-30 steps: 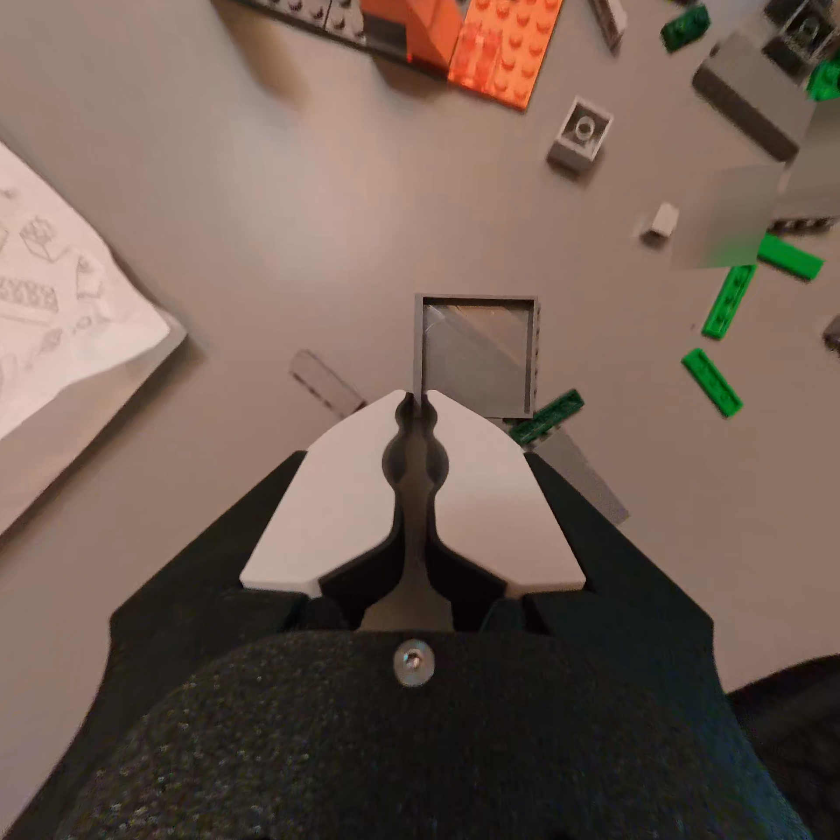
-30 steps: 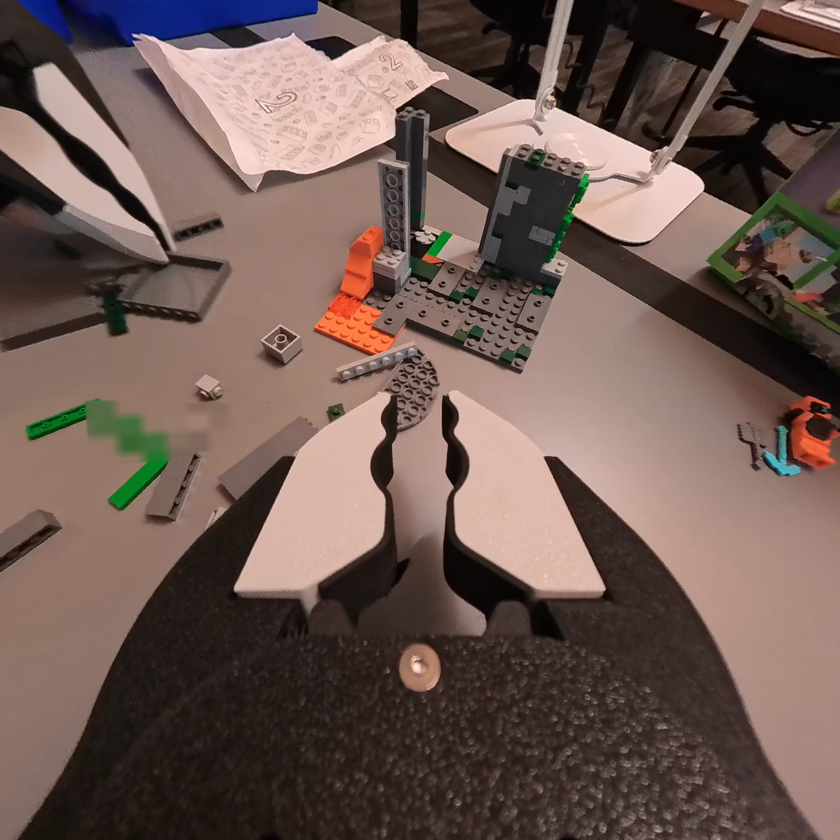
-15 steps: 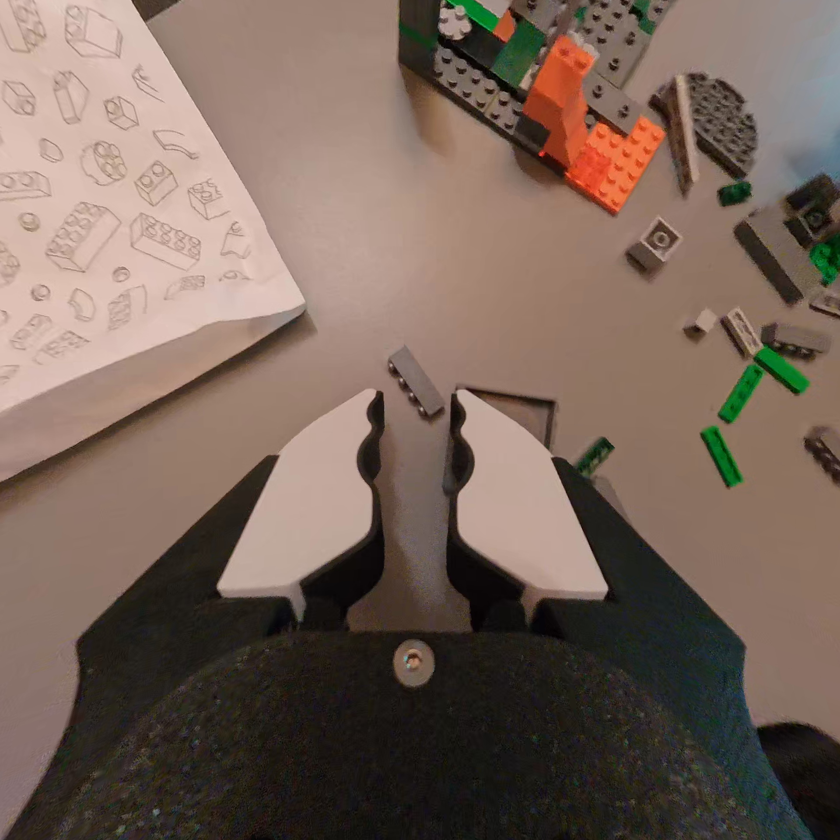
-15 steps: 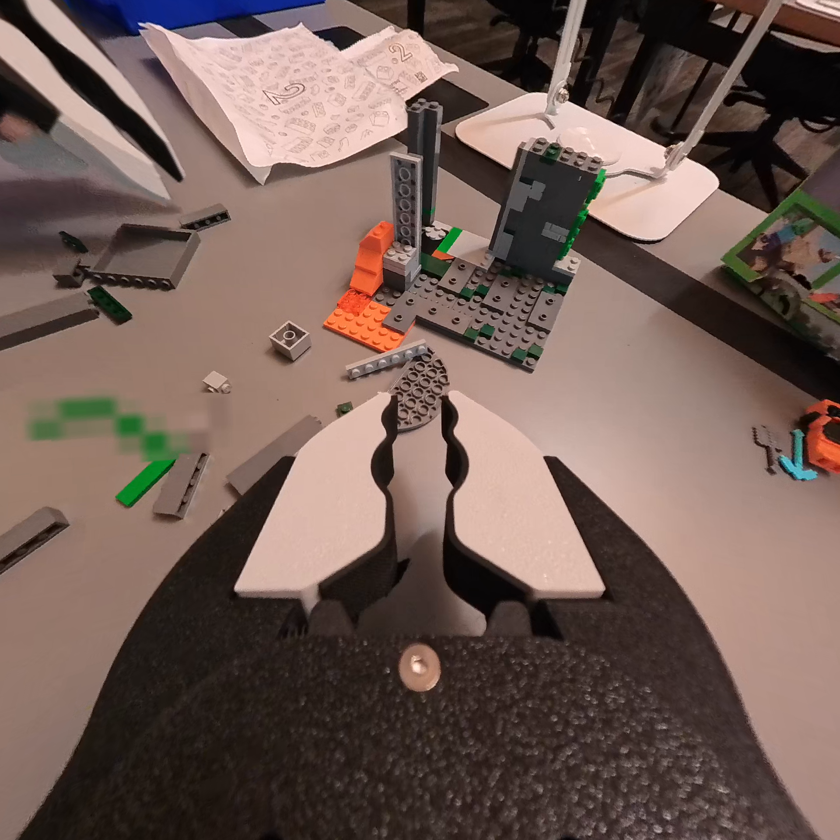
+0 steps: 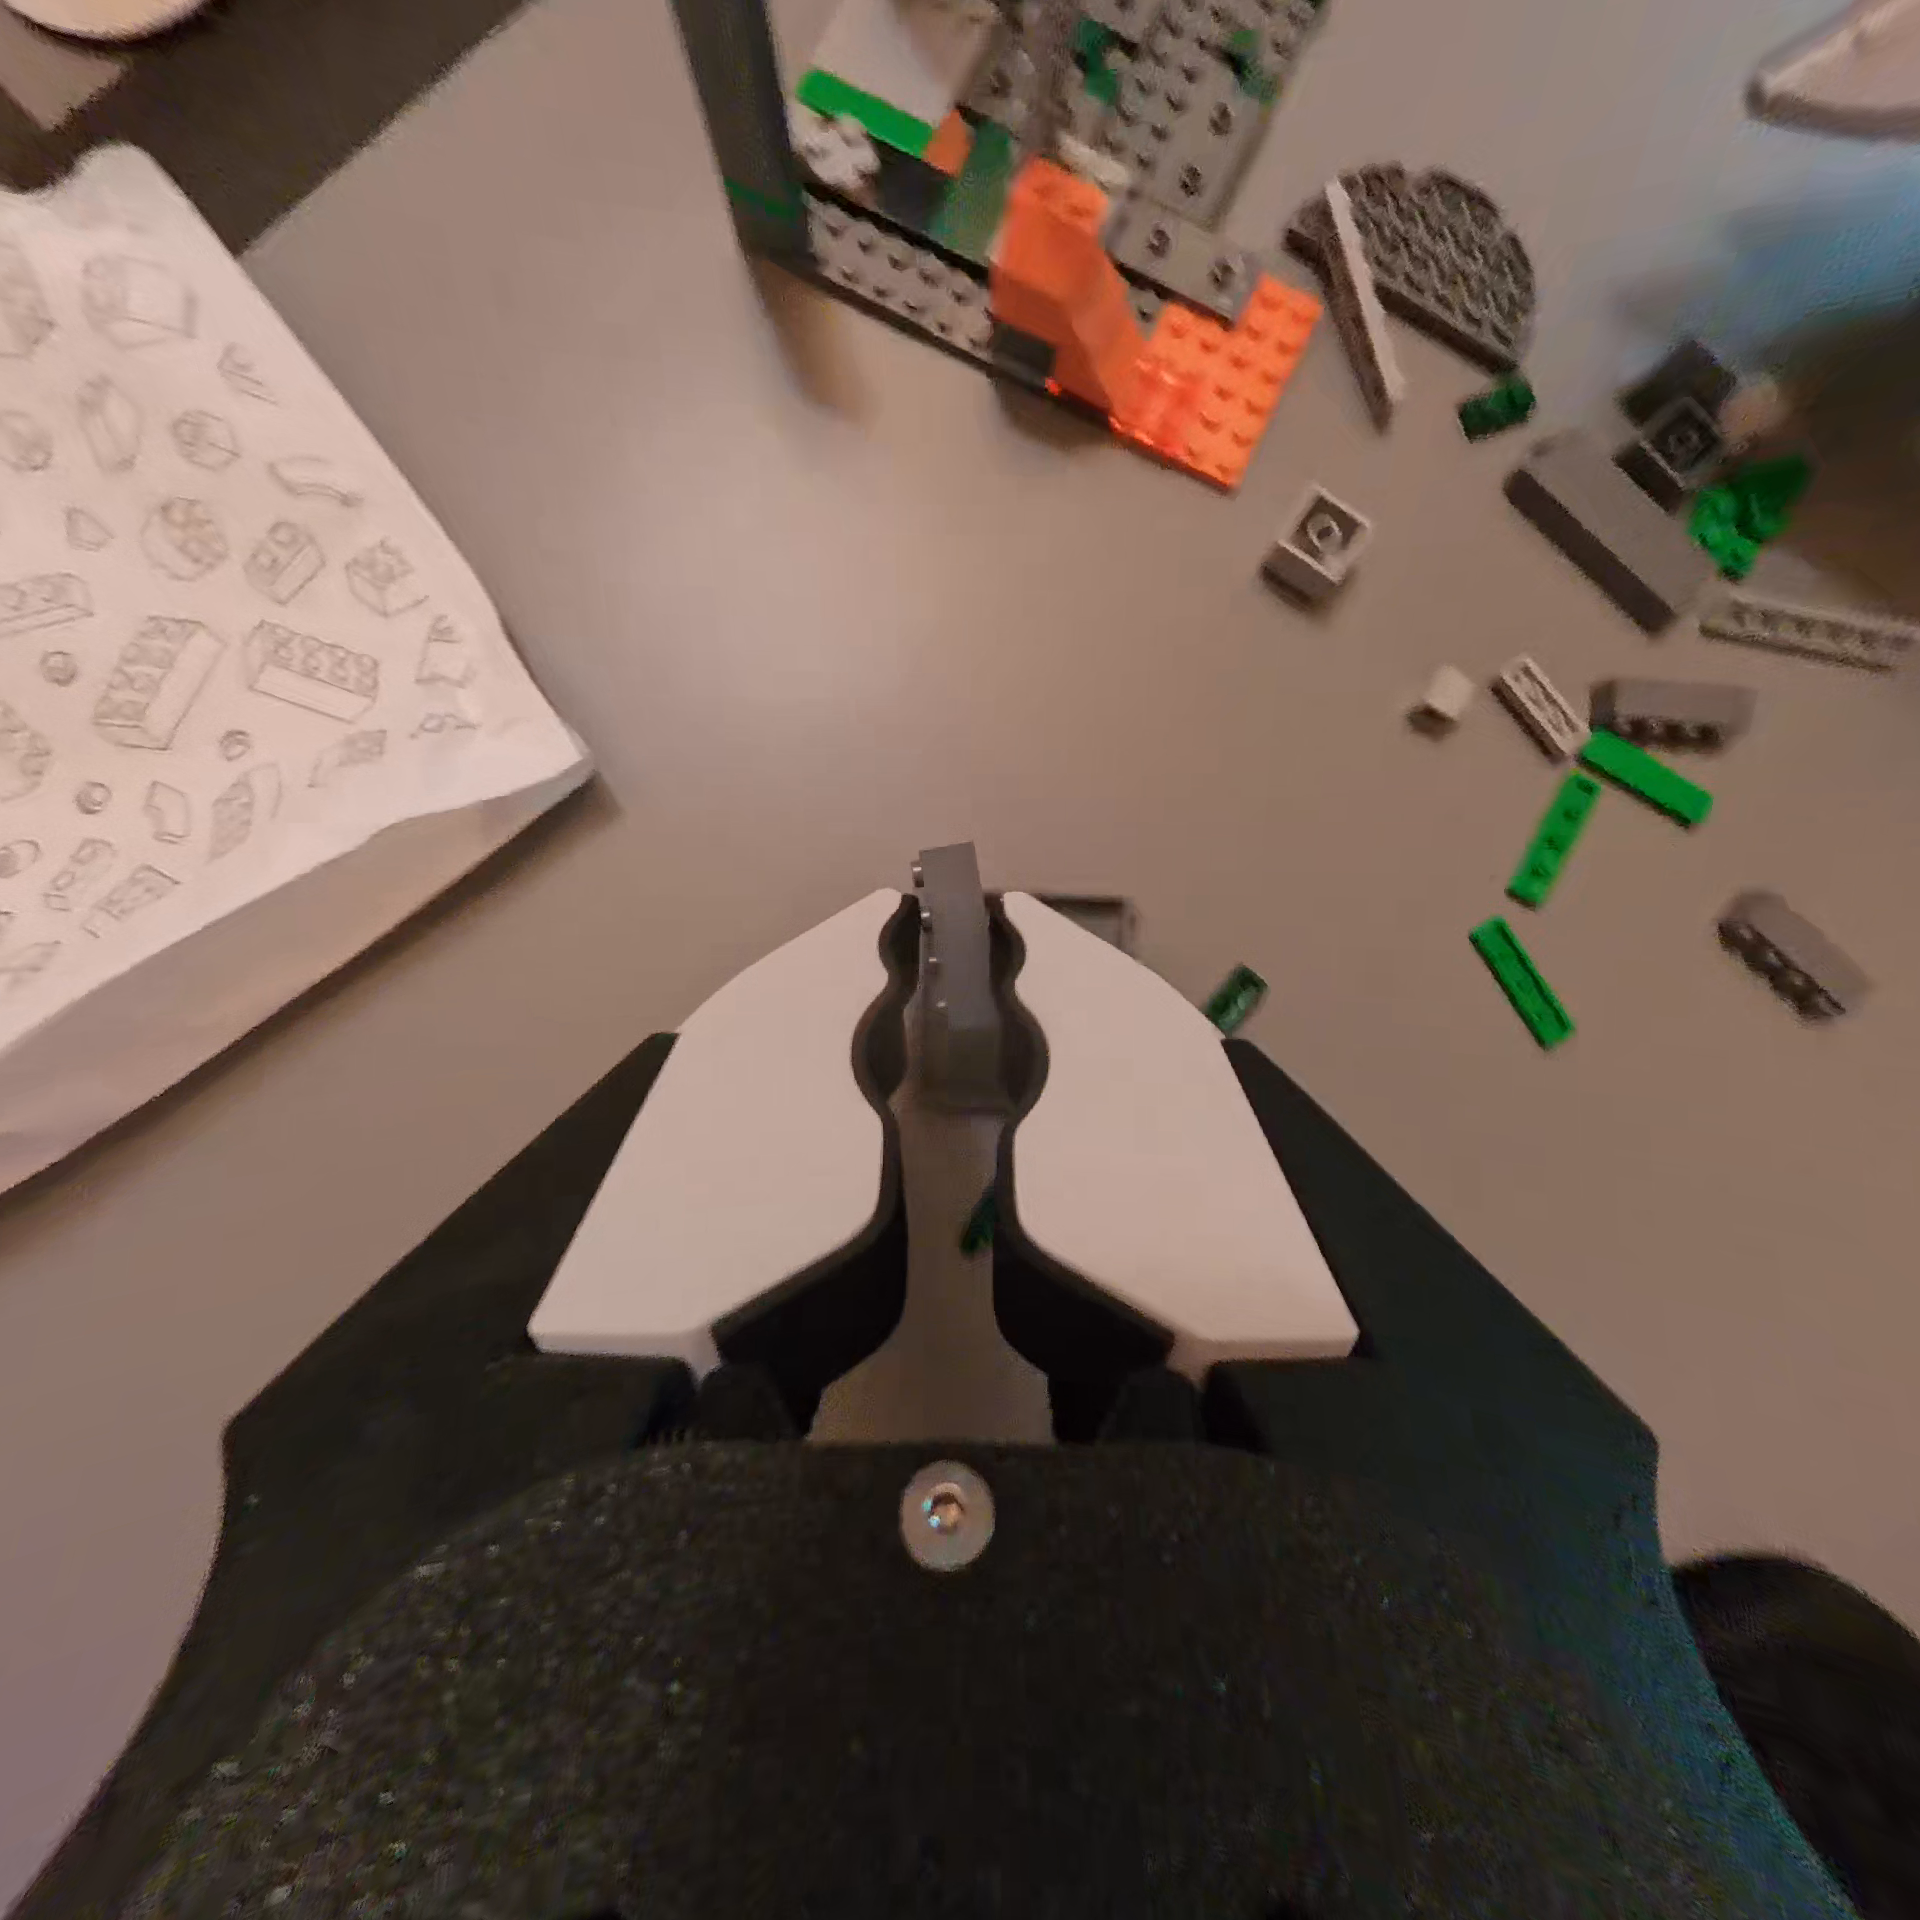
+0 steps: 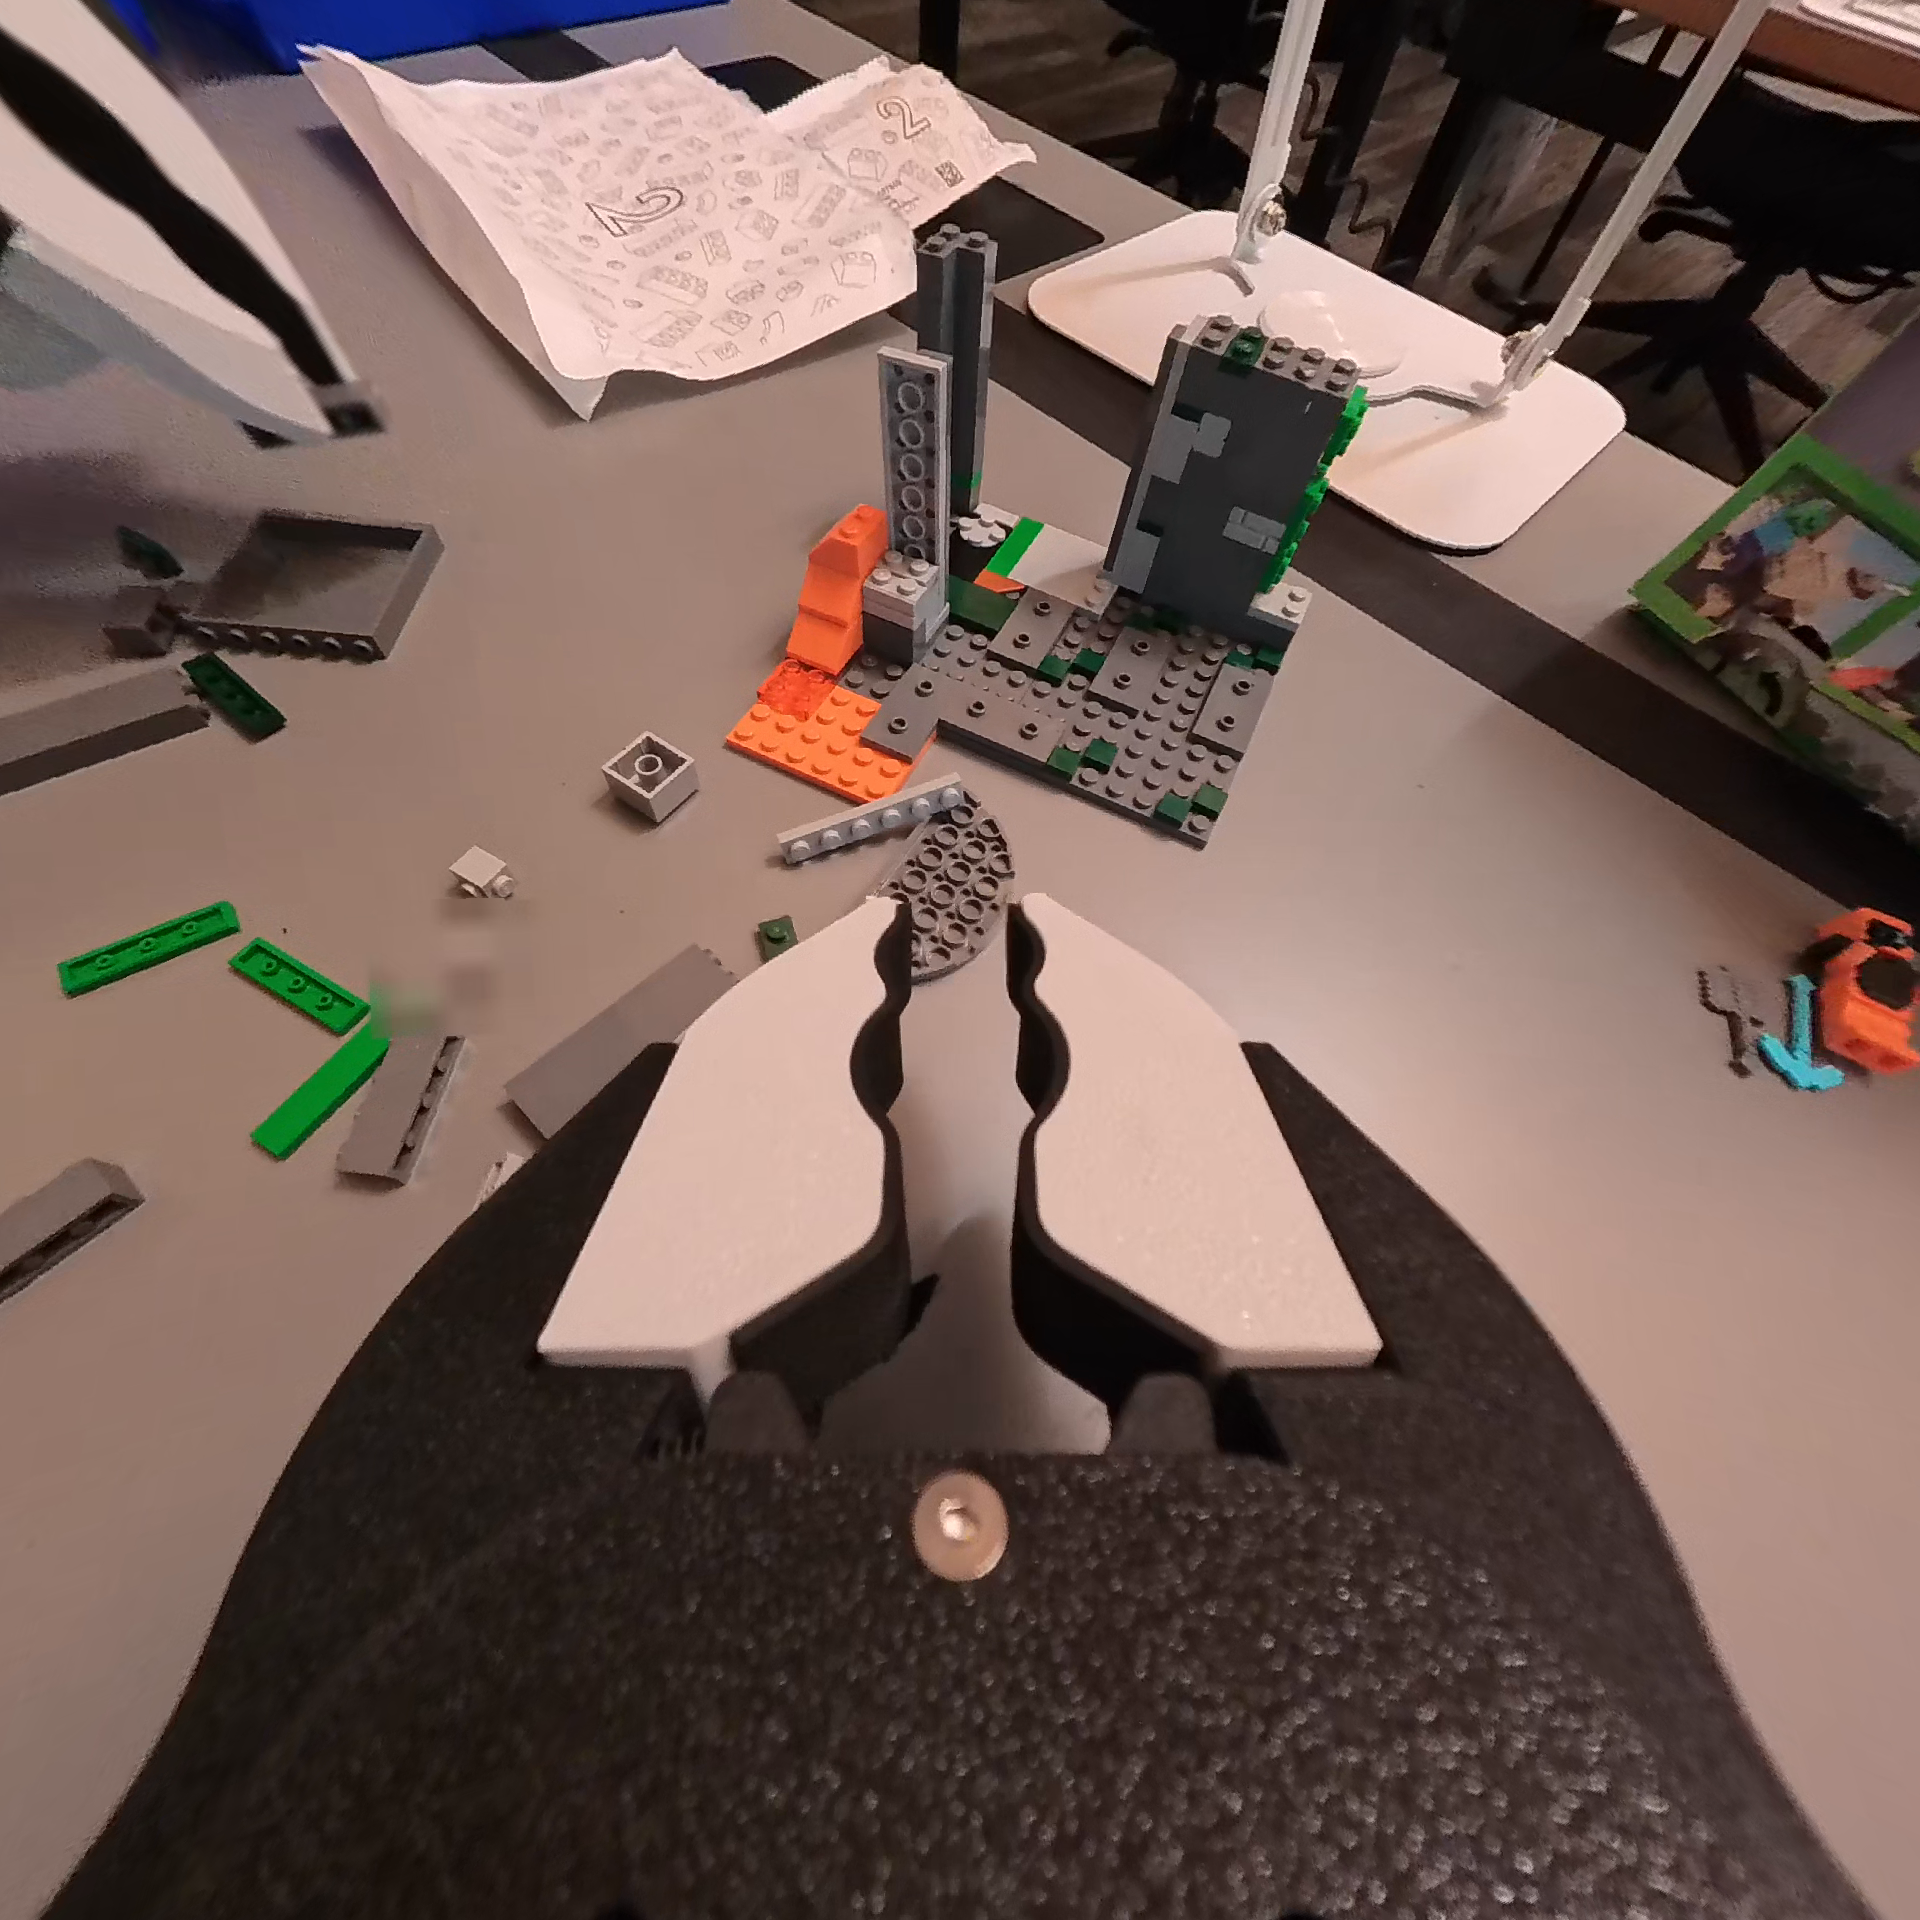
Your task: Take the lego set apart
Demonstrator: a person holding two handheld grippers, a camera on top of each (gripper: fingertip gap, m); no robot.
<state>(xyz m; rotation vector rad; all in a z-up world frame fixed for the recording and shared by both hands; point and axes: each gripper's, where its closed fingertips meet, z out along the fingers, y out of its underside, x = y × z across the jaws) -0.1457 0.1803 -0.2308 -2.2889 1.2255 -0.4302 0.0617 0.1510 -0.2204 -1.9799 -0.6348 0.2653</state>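
Observation:
The lego set (image 6: 1091, 675) stands mid-table on a grey studded base with a grey wall (image 6: 1226, 478), a tall dark column (image 6: 951, 343) and orange pieces (image 6: 831, 592). It also shows at the top of the left wrist view (image 5: 1132, 239). My left gripper (image 5: 951, 904) is shut on a small dark grey brick (image 5: 951, 987) and holds it above the table. In the right wrist view it is at the far left with the brick (image 6: 348, 410) at its tips. My right gripper (image 6: 958, 920) is open and empty, just in front of a round dark grey plate (image 6: 956, 883).
A white printed paper bag (image 5: 208, 623) lies at the left. Loose pieces lie between the grippers: green plates (image 6: 145, 945), grey bricks (image 6: 649, 774) and a grey open panel (image 6: 312, 582). A white lamp base (image 6: 1351, 395) and a green box (image 6: 1787, 603) stand beyond the set. The gap from one gripper's tips to the other's is roughly 20 centimeters. My right gripper's tips are some 5 centimeters from the round dark grey plate (image 6: 956, 883). Seen from the left wrist view (image 5: 1436, 209) as well.
My left gripper let go of the grey open panel, opened, moved to the small grey brick beside it, shut on it and lifted it. My right gripper has barely moved.

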